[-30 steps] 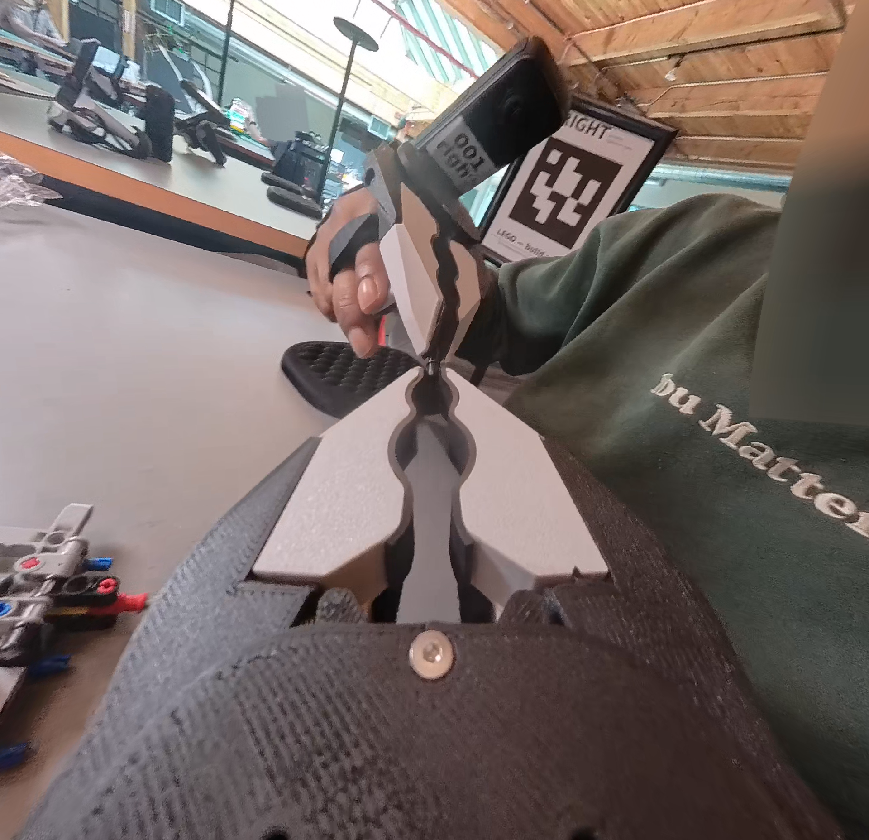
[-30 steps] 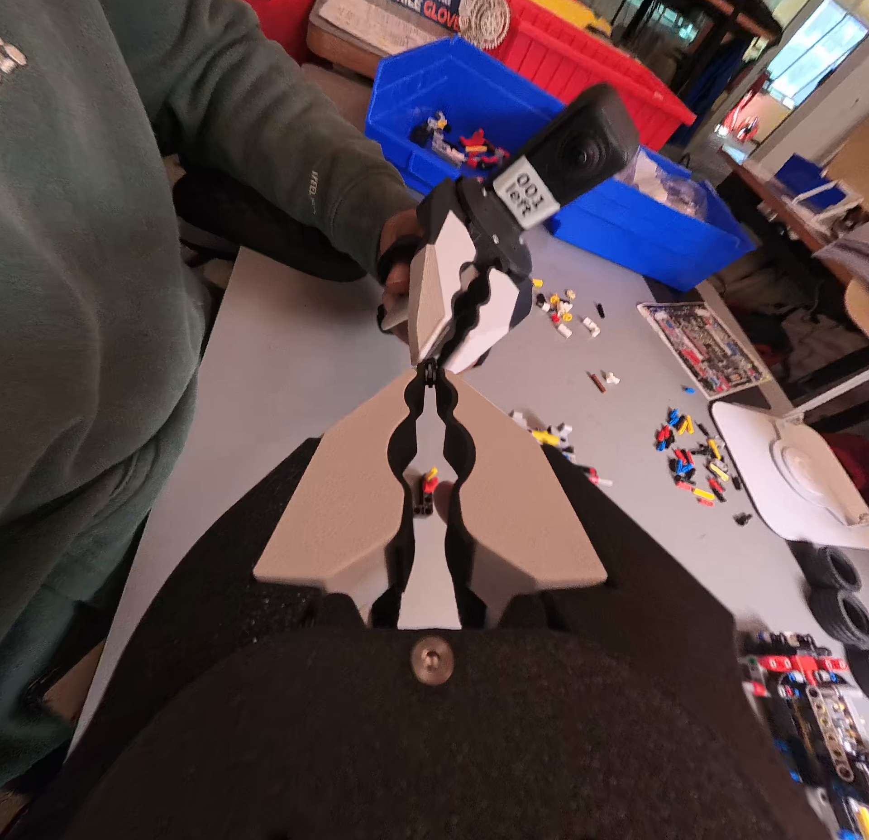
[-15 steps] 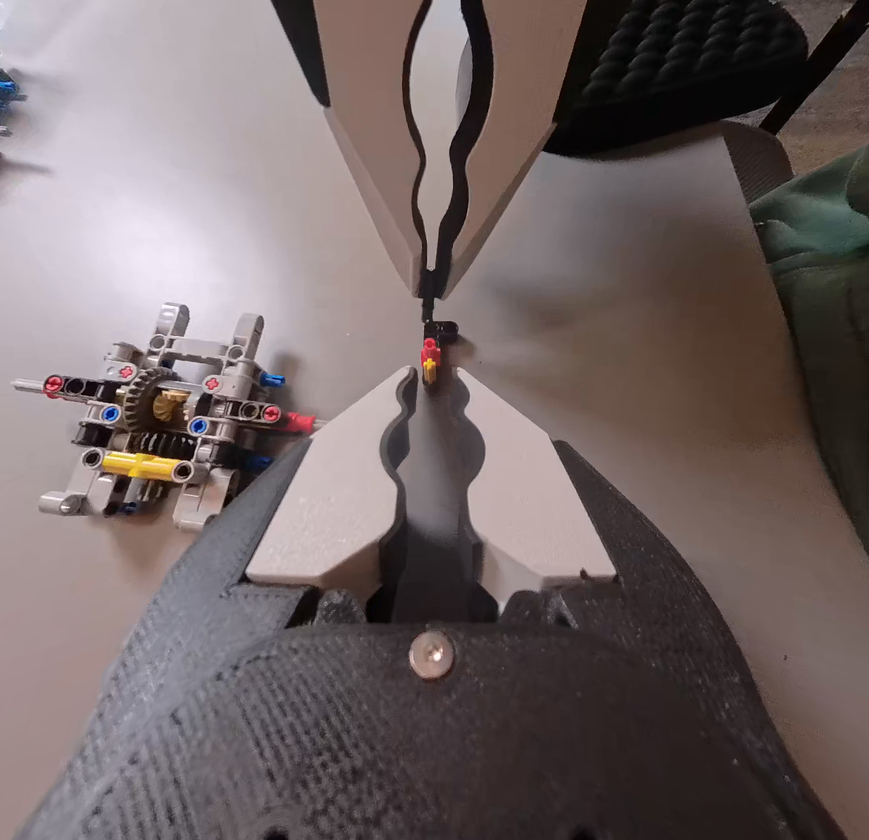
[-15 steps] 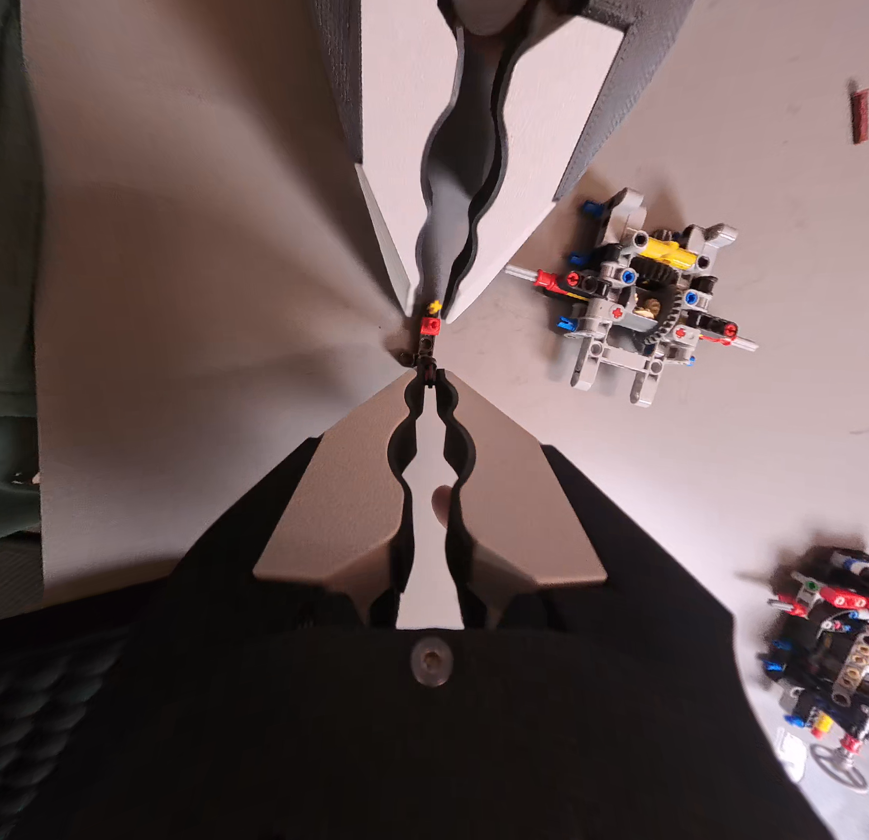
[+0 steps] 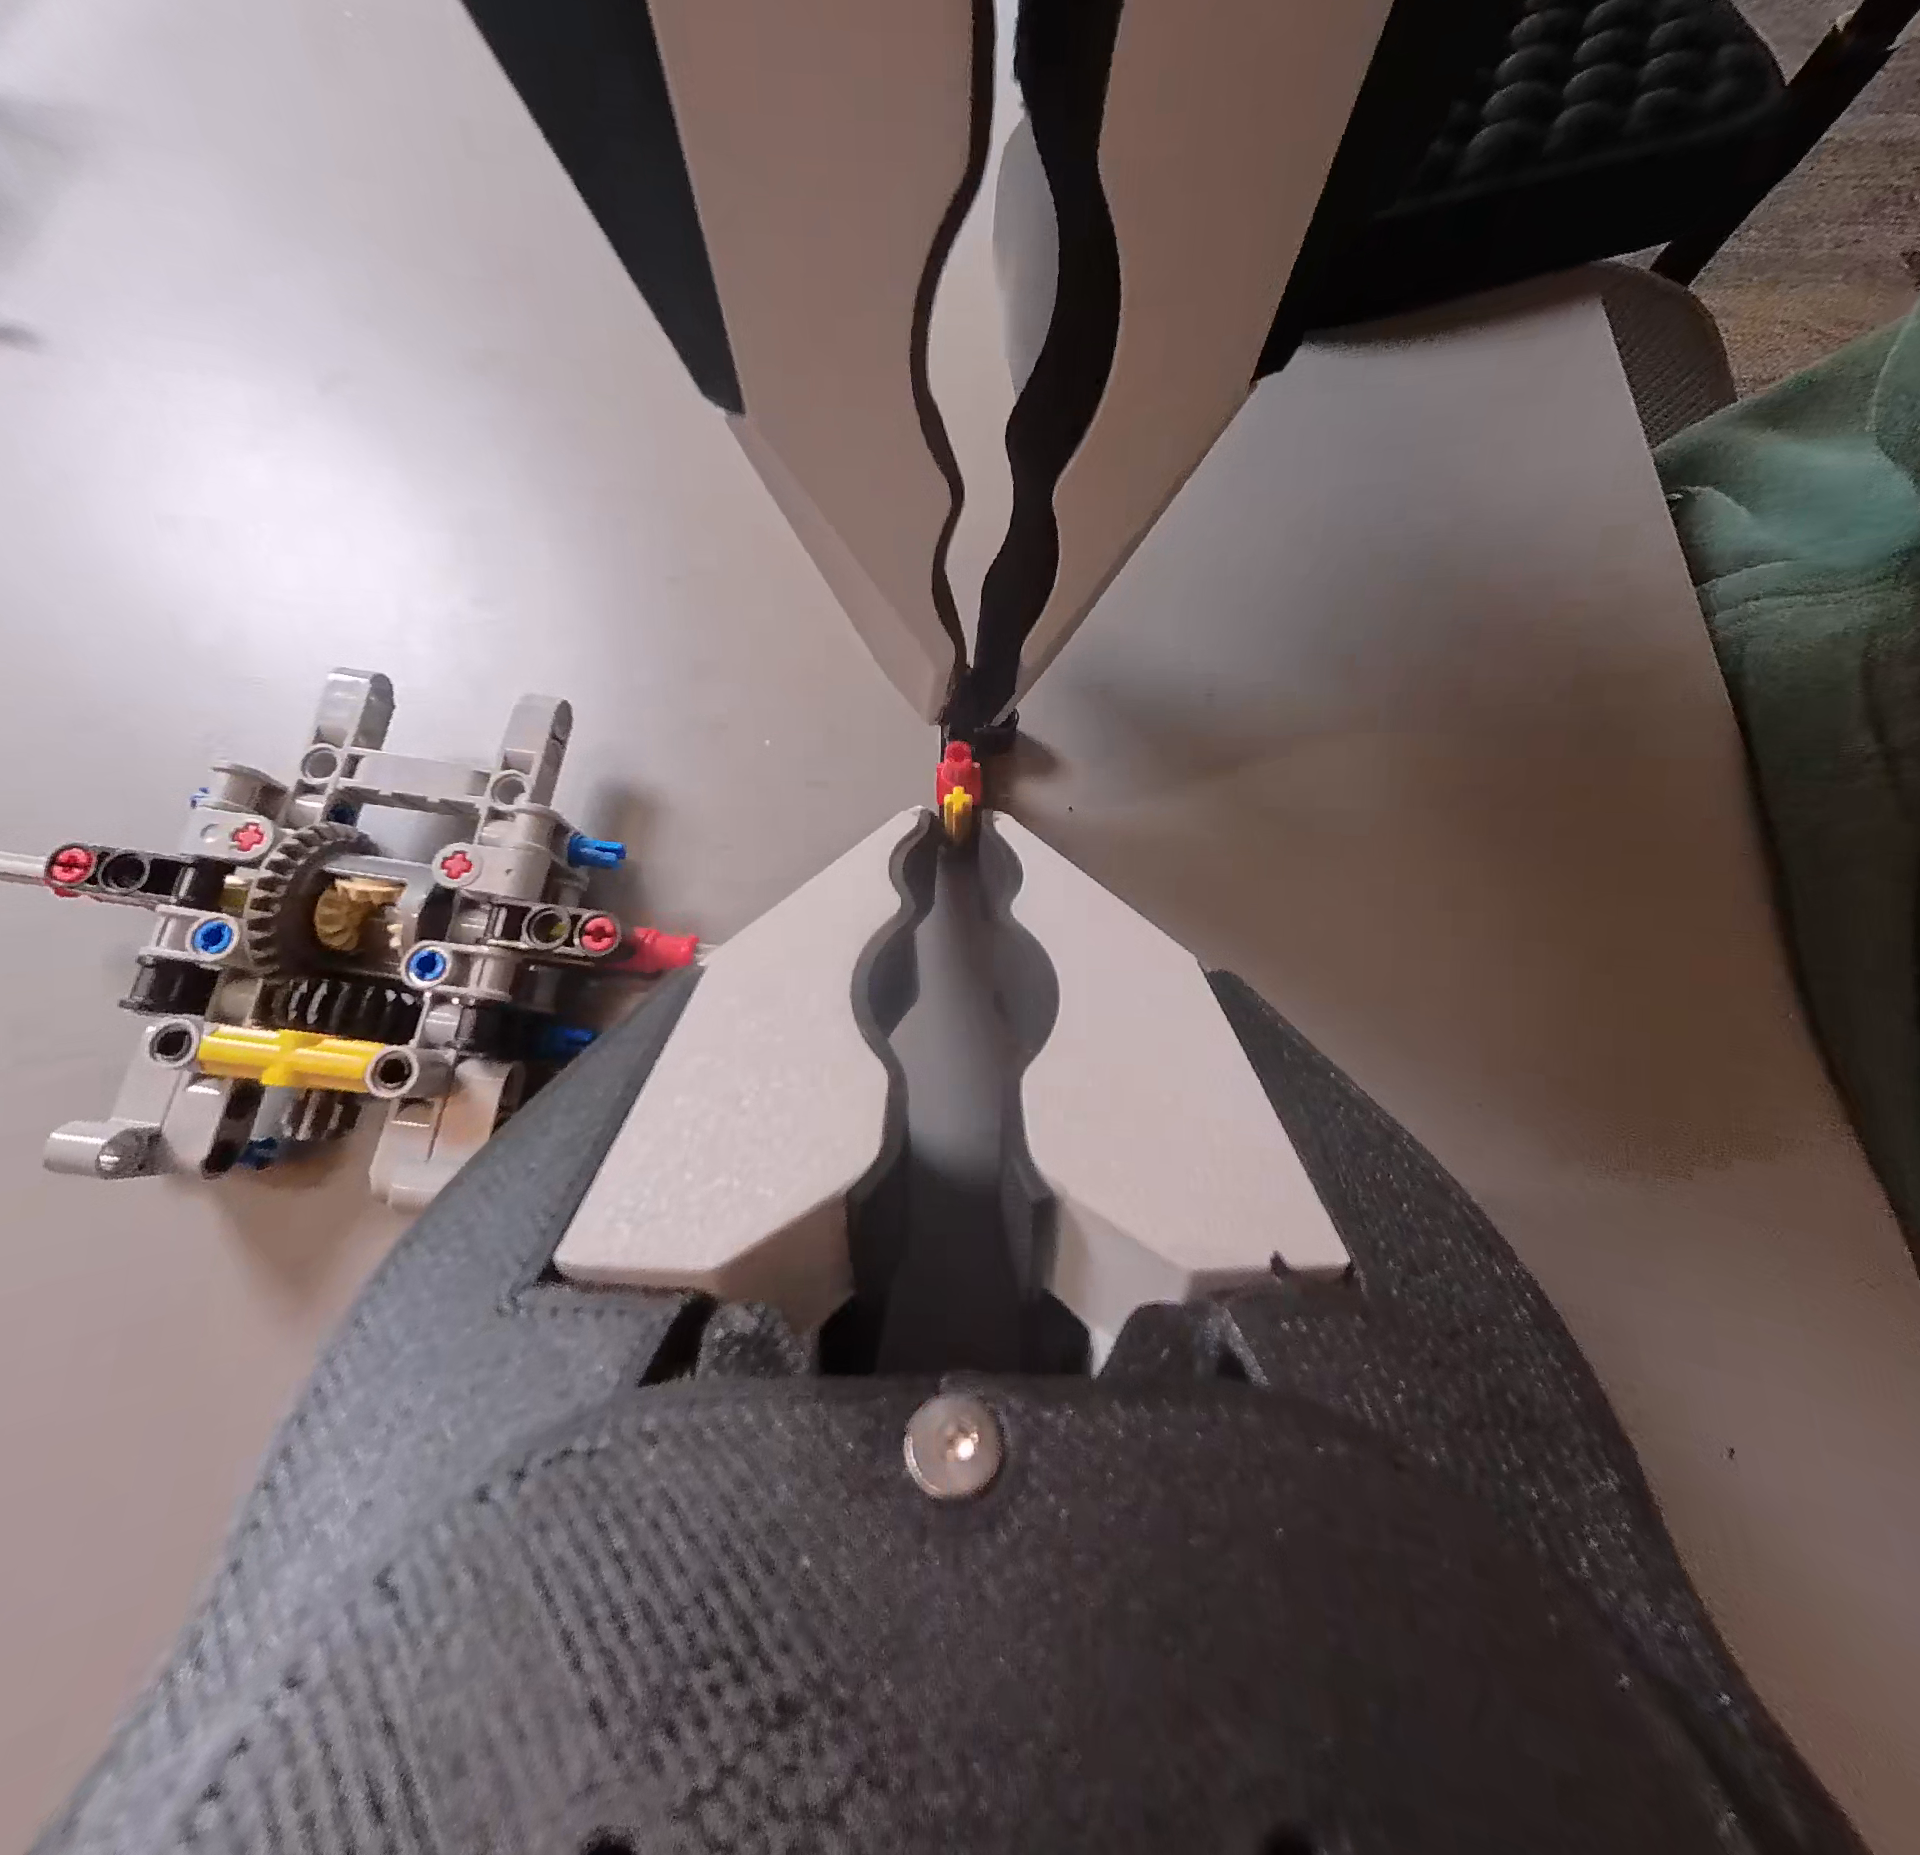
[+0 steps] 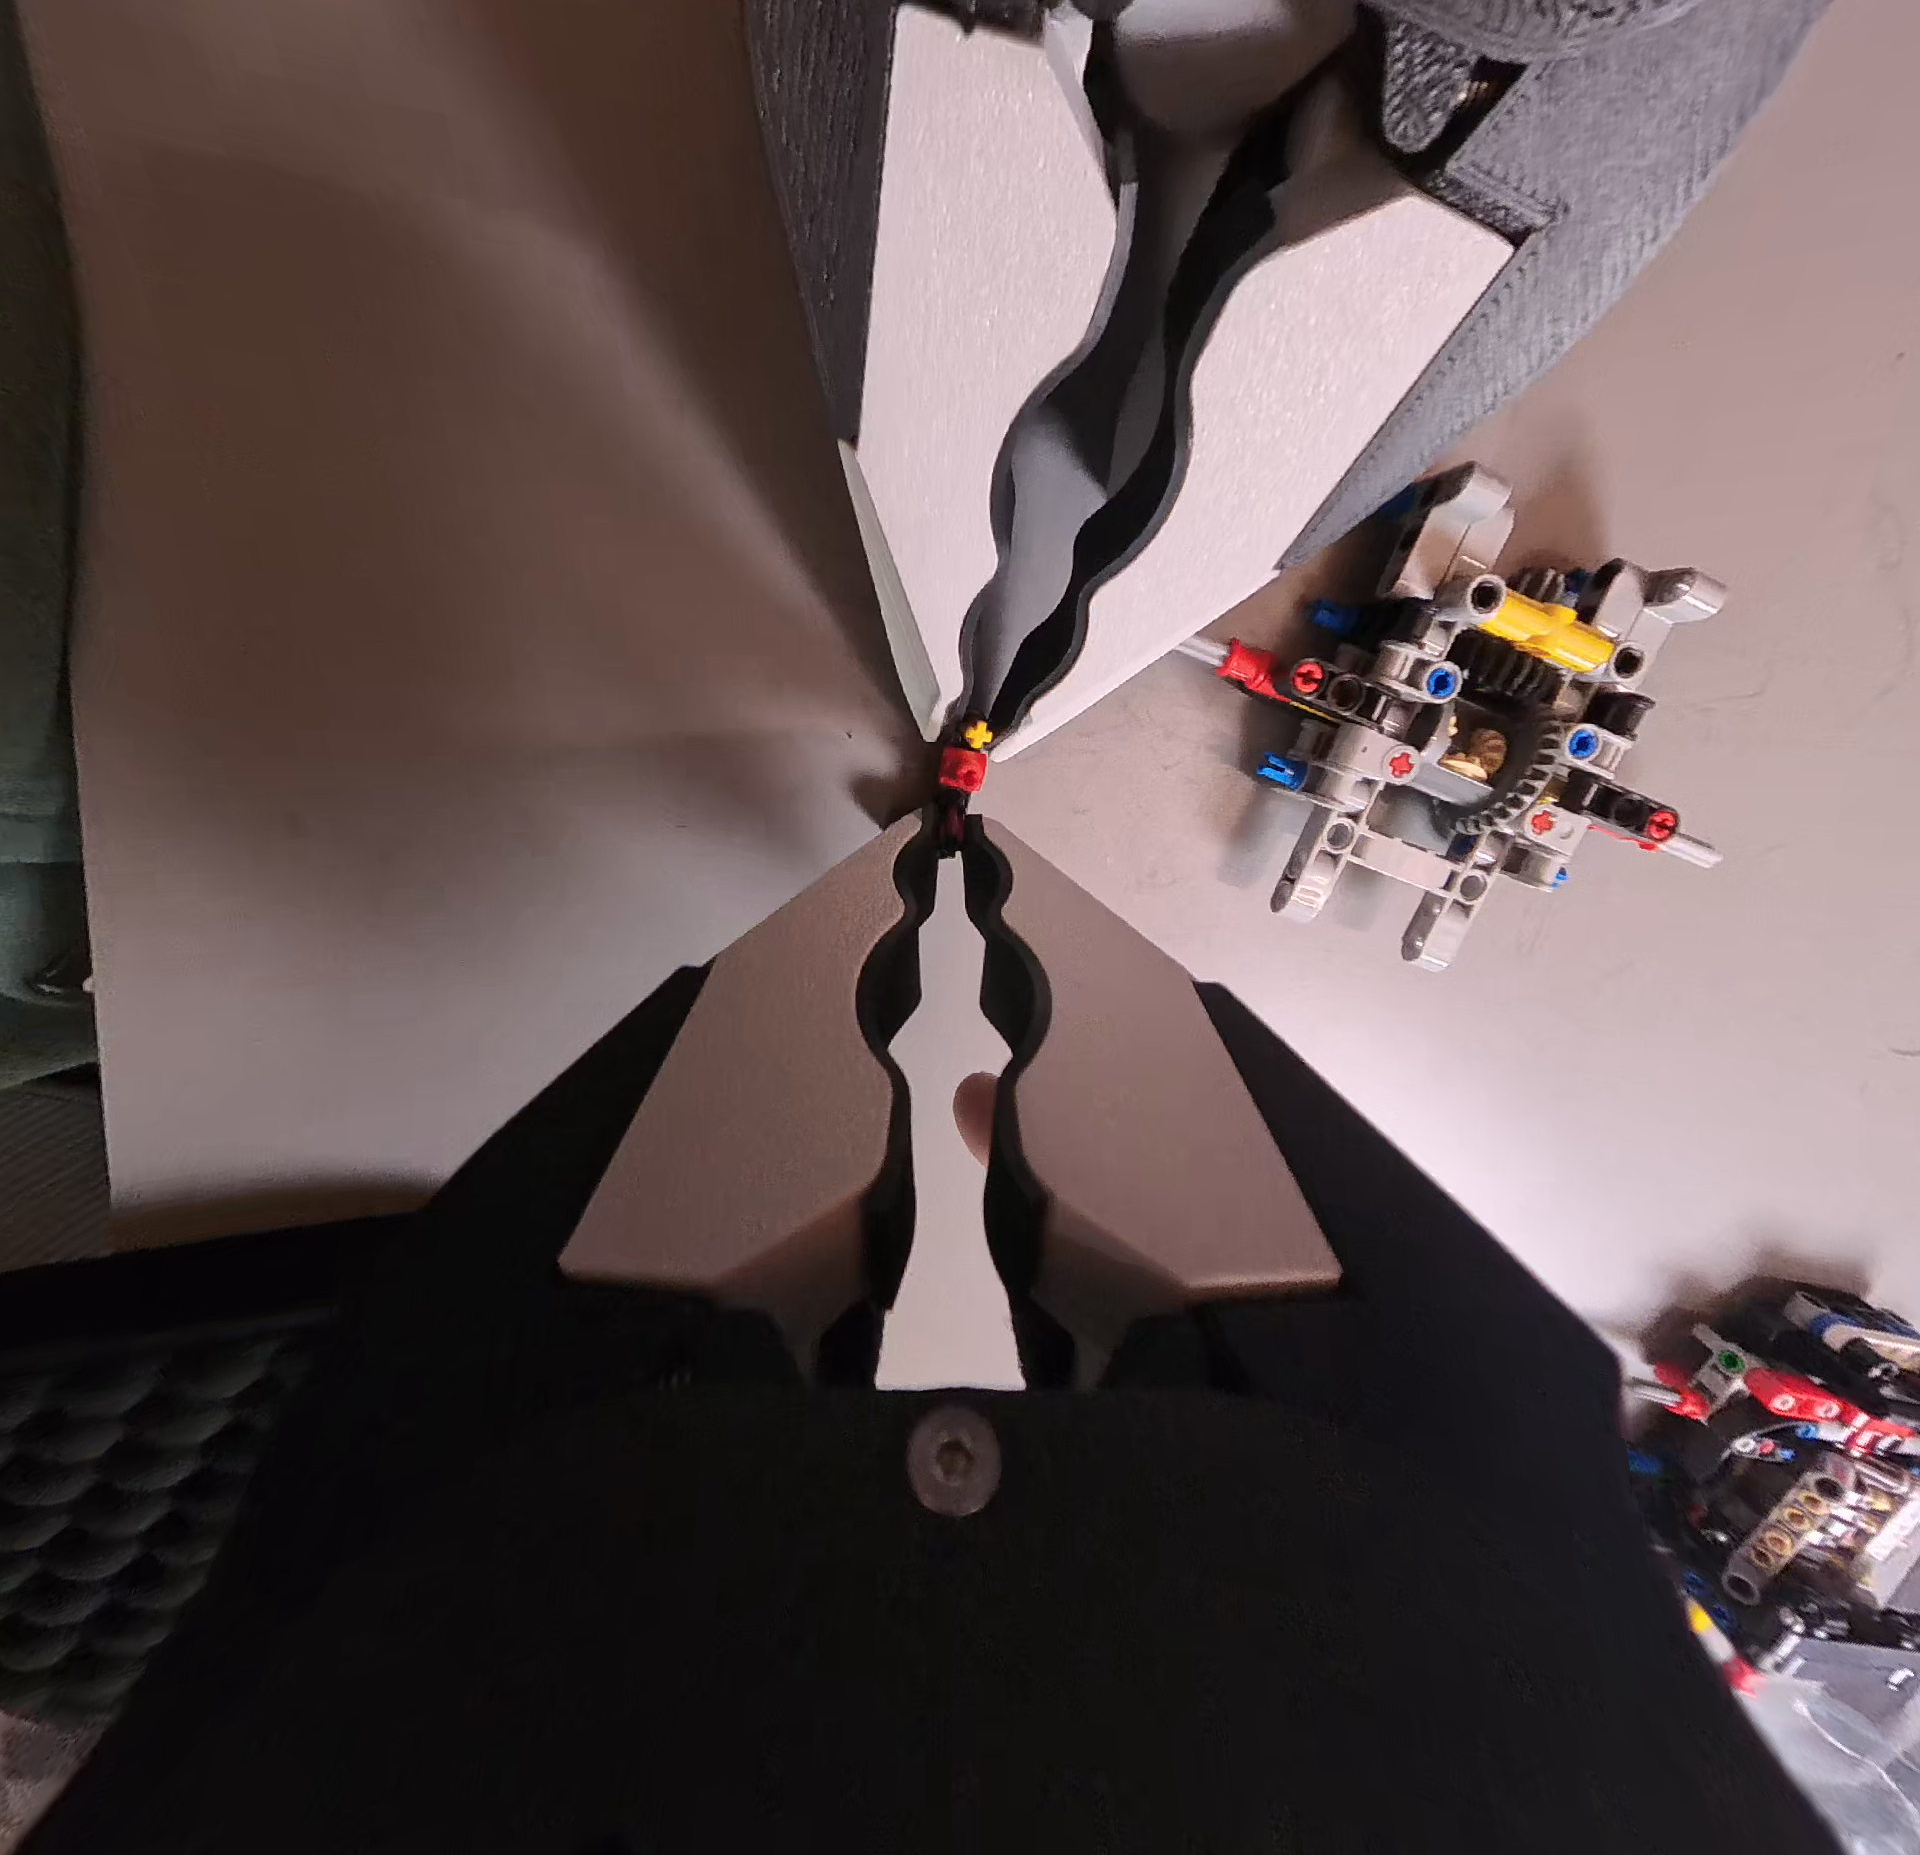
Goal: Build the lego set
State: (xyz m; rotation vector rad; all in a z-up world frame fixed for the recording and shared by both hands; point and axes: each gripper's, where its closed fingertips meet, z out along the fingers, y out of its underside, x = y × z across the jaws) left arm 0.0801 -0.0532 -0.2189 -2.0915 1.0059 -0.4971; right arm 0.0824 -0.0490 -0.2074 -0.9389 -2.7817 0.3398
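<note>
A small part chain hangs between the two grippers just above the grey table [image 5: 312, 351]: a yellow axle [image 5: 958, 813], a red bush [image 5: 956, 775] and a black piece [image 5: 987, 733]. My left gripper [image 5: 956, 820] is shut on the yellow axle end. My right gripper [image 6: 948, 837] is shut on the black piece [image 6: 945, 831], with the red bush [image 6: 961, 766] and yellow axle [image 6: 977, 733] beyond it. The two grippers stand tip to tip. The right gripper also shows at the top of the left wrist view [image 5: 977, 704], and the left gripper at the top of the right wrist view [image 6: 971, 727].
A grey gear assembly [image 5: 343, 943] with red, blue and yellow pins lies on the table left of my left gripper; it also shows in the right wrist view [image 6: 1486, 735]. A pile of built parts [image 6: 1808, 1473] lies at lower right. A black chair [image 5: 1558, 91] and a green sleeve [image 5: 1818, 766] are at the table's edge. My two grippers' fingertips are within a few centimetres of each other.
Both grippers came down from mid-air, still tip to tip, and now point at the table. The left pads drew in around the yellow axle over the last half second.
</note>
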